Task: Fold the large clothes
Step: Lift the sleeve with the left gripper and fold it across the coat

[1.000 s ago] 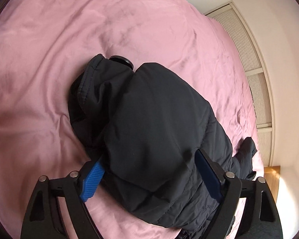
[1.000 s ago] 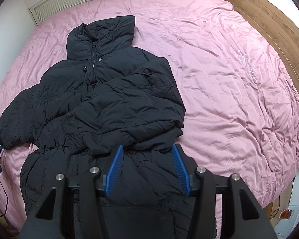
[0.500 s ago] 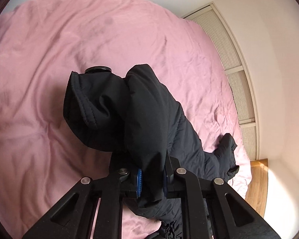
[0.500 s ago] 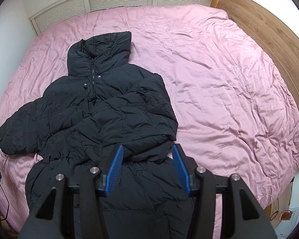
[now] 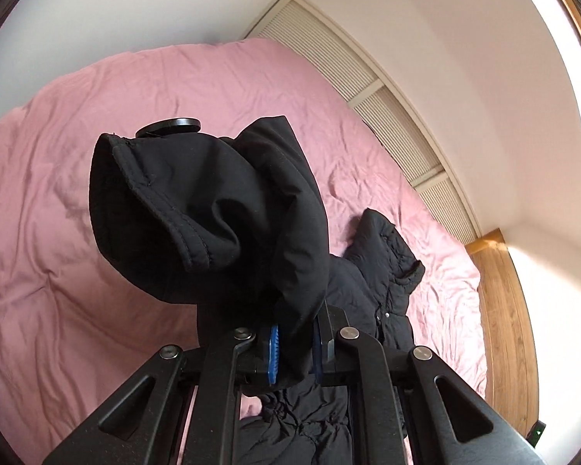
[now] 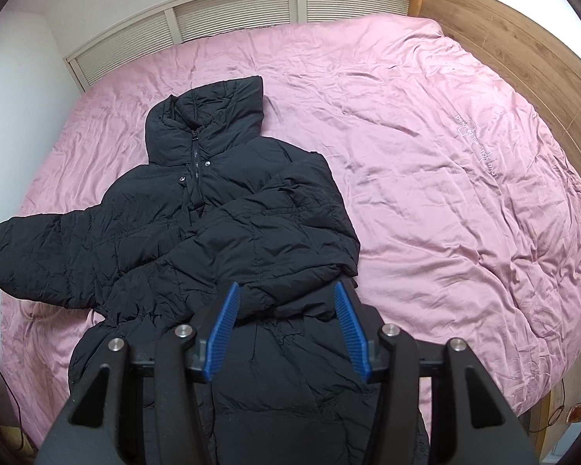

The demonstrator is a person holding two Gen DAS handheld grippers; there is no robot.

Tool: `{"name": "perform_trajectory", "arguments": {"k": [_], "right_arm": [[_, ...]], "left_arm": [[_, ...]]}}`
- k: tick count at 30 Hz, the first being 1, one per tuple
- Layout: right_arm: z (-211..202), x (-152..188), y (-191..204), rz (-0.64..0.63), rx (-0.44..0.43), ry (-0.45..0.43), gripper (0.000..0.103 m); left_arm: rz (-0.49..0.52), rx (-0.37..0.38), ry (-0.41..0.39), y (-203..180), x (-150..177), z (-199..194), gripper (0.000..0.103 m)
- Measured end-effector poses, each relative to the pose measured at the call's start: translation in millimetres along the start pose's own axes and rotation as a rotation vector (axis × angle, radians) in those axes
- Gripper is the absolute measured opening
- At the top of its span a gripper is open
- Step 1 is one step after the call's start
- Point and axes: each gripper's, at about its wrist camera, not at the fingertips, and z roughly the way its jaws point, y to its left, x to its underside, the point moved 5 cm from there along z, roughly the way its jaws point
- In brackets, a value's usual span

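A black puffer jacket [image 6: 213, 213] lies face up on the pink bed [image 6: 426, 155], collar toward the far side. One sleeve [image 6: 282, 240] is folded across its chest. The other sleeve [image 5: 213, 213] is lifted off the bed, its cuff hanging forward over the left gripper [image 5: 294, 348], which is shut on the sleeve fabric. In the right wrist view this raised sleeve [image 6: 46, 244] stretches to the left edge. The right gripper [image 6: 286, 329] hovers open above the jacket's waist, with nothing between its blue pads [image 6: 222, 333].
Louvered white doors [image 6: 232, 7] run along the far side of the bed. A wooden headboard [image 6: 523, 58] borders it on the right. A white wall [image 5: 445, 38] stands behind. A small round black disc [image 5: 168, 127] shows behind the raised cuff.
The left gripper's jaws went from wide open around the sleeve to shut on it, then lifted it up off the bed. The right gripper rose slightly and stayed open.
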Motion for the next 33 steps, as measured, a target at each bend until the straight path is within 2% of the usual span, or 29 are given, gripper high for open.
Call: {"name": "perform_trajectory", "arguments": {"k": [8, 20, 26, 30, 33], "right_arm": [[-4.7, 12.4, -29.7, 0.053, -0.015, -0.033, 0.050], [5.1, 46.2, -79.4, 0.112, -0.015, -0.026, 0.050], [14.7, 65.4, -108.0, 0.153, -0.025, -0.013, 0.050], [23.4, 77.7, -122.0, 0.159, -0.024, 0.007, 0.050], [32.1, 82.0, -127.6, 0.151, -0.023, 0.025, 0.050]], "left_arm": [[0.166, 0.016, 0.064, -80.8, 30.4, 9.1, 0.011], [0.348, 0.127, 0.186, -196.9, 109.7, 54.0, 0.002], [0.392, 0.131, 0.259, -215.8, 148.4, 87.1, 0.001], [0.416, 0.093, 0.287, -206.0, 166.9, 102.6, 0.001], [0.397, 0.062, 0.304, -195.0, 173.8, 116.4, 0.001]]}}
